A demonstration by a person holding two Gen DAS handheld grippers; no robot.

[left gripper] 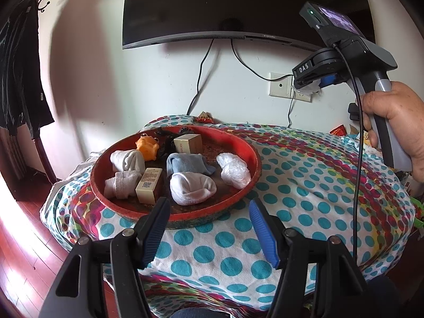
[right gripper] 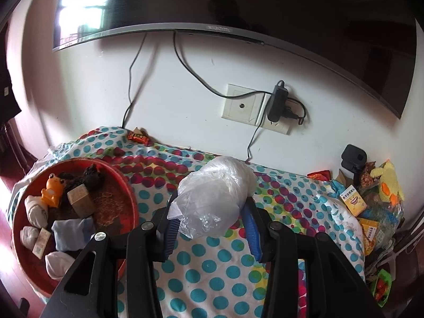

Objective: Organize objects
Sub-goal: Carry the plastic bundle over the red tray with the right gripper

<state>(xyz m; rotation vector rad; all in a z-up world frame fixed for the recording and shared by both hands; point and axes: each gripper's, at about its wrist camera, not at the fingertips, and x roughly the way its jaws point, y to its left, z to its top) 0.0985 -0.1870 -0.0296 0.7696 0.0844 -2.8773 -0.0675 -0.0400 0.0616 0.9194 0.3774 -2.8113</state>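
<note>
Plastic, a crumpled clear bag (right gripper: 216, 198), sits pinched between the blue pads of your right gripper (right gripper: 212, 228), which is closed tight on it and carries it above the polka-dot cloth (right gripper: 212, 265) covering the bench, to the right of the red tray (right gripper: 129, 190). Your left gripper (left gripper: 209, 228) stands wide apart with nothing between its fingers, poised just at the near rim of that tray. Inside the tray you have another clear plastic bundle (left gripper: 233, 169) at the right side, a white rolled sock (left gripper: 190, 188) nearest you, a blue folded cloth (left gripper: 188, 164) behind it, two small cartons (left gripper: 149, 185) (left gripper: 188, 144), two more white sock rolls (left gripper: 127, 160) (left gripper: 120, 185) on the left and an orange frog toy (left gripper: 148, 145) at the back. Your right hand (left gripper: 397, 127) grips its handle at the edge of the left view.
</note>
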